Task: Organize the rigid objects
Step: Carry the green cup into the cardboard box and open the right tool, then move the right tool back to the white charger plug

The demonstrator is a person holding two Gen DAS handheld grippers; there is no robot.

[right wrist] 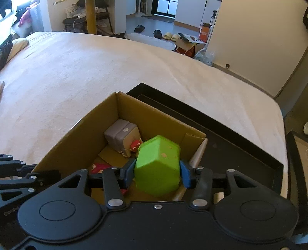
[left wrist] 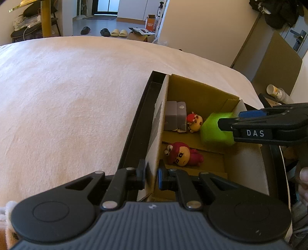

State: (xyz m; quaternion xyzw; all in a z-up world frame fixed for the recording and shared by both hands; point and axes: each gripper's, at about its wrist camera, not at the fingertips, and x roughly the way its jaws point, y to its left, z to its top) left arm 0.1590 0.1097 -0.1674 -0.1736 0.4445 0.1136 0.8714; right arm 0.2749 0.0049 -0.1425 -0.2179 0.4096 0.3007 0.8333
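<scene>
Bright green faceted plastic block is clamped btwn the right gripper pads, held over the open brown cardboard box. In the box: grey blocky figure, small red/yellow figurine, bigger red-hooded figurine lying down. Left gripper is pinched on the box's near wall. Box sits in a black tray on a pale pink blanket.

We are looking across a wide bed covered in a pale pink blanket. Beyond it, grey floor is stretching toward a dark doorway, where slippers are lying. A yellow pillar is standing at the left, and cream walls are catching soft daylight.
</scene>
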